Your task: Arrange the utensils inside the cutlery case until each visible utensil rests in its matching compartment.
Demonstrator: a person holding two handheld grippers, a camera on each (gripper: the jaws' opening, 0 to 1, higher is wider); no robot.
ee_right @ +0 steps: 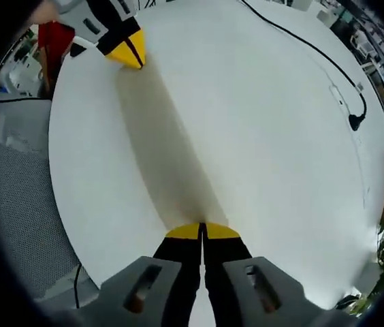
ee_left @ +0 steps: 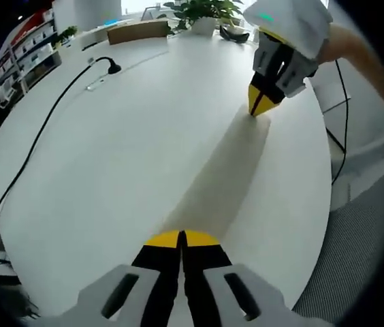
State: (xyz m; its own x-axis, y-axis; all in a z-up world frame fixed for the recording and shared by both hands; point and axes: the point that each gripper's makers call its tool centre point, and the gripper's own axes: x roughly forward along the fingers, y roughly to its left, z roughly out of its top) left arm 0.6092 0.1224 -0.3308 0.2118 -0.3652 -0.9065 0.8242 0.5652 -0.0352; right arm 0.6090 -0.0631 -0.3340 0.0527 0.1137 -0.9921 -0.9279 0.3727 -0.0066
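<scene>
My left gripper [ee_left: 181,238] hangs over the white round table [ee_left: 124,157], its yellow-tipped jaws pressed together with nothing between them. Facing it from the far right comes my right gripper [ee_left: 261,103], tips down near the table top and closed. In the right gripper view, my right gripper [ee_right: 202,231] is shut and holds nothing above the same white table [ee_right: 260,136]. The left gripper [ee_right: 129,54] shows at the upper left there, jaws together. No cutlery case or utensil is to be seen.
A black cable [ee_left: 49,122] with a plug end [ee_left: 114,67] runs across the table's left side; the cable [ee_right: 314,51] also crosses the right gripper view. A potted plant [ee_left: 202,13] and a brown box [ee_left: 137,30] stand at the far edge. Grey floor [ee_left: 355,238] lies beyond the table.
</scene>
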